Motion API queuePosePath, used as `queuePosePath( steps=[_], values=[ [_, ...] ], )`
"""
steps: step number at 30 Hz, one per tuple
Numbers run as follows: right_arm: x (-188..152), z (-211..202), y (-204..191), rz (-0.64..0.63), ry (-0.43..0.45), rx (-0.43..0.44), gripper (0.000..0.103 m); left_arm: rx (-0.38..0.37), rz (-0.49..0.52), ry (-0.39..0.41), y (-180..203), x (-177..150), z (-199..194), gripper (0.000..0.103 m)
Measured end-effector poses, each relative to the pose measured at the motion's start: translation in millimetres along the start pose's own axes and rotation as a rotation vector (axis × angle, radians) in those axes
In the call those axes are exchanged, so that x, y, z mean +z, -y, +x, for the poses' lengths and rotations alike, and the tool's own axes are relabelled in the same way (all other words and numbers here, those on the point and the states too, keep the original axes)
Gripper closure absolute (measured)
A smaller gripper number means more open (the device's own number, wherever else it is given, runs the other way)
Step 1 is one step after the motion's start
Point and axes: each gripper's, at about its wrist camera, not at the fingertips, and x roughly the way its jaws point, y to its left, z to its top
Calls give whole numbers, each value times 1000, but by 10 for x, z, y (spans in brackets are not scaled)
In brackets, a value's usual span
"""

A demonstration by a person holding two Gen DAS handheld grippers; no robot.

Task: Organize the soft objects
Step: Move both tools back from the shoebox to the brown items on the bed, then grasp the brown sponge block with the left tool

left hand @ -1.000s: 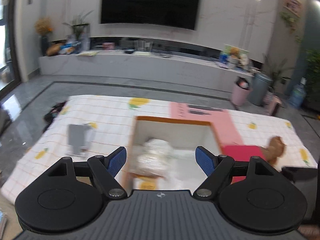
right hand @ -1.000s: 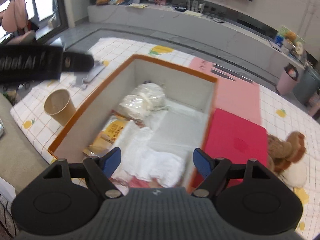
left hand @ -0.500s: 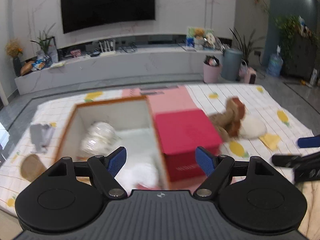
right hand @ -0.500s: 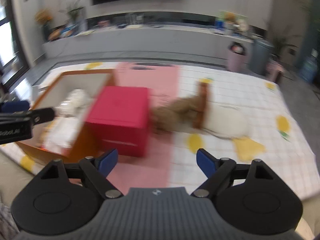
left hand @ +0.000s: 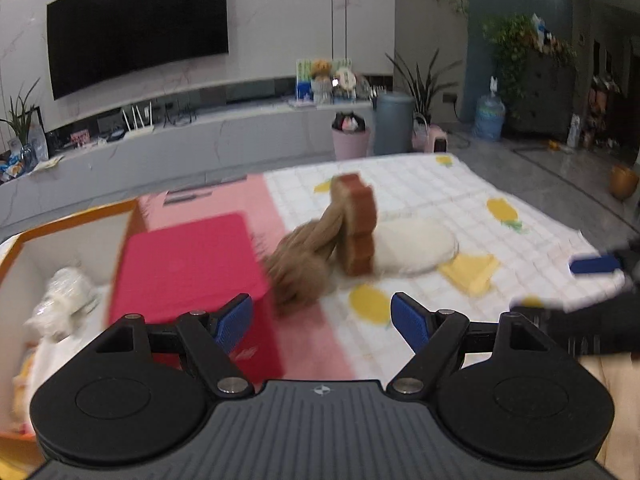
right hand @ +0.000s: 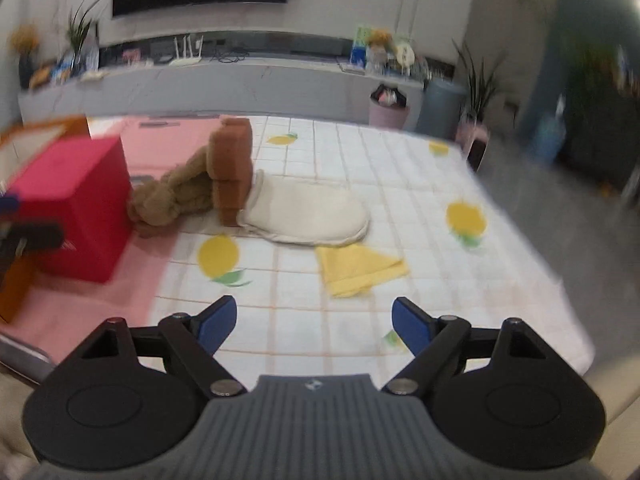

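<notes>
Across checked mat (right hand: 400, 184), near its middle: plush toy (right hand: 224, 184) beside red box (right hand: 72, 208), soft, light (best pinched at brown body); both grippers (left hand: 322, 318) (right hand: 314, 322) wide open, empty.

We see a checked sheet (right hand: 400, 184) spread over the low surface, with a mat (right hand: 168, 142) laid on its left part. On the mat stands a box (right hand: 76, 200), and an open bin (left hand: 72, 232) sits just left of it, bagged bundles (left hand: 60, 300) inside. A plush toy (right hand: 176, 192) lies right of the box, touching a block-shaped toy (right hand: 232, 168) that stands upright. A pouch (right hand: 308, 212) lies against that block's right side. A folded cloth (right hand: 356, 268) lies just in front of the pouch. Behind everything runs a long shelf (right hand: 240, 76), with two bins (right hand: 388, 112) on the floor at its right end.
</notes>
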Motion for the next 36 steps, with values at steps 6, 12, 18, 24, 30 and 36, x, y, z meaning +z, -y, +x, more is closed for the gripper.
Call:
queuePosePath(
  steps=[6,12,18,24,30,36],
  values=[
    [-67,44,305,186,-82,74,12,79,-21,33,269,143,655,11],
    [-194,133,372,230,-134,85,12,176,-15,58,404,346,1210,11],
    [-218,380,460,338,-192,149,13,280,-12,12,392,598,1619,11],
    [-256,364,480,360,-204,173,19,267,0,13,324,570,1629,50],
    [-220,275,500,351,-169,184,23,186,9,50,338,543,1260,64],
    [-246,256,505,348,-178,178,23,88,-20,49,203,442,528,64]
  ],
)
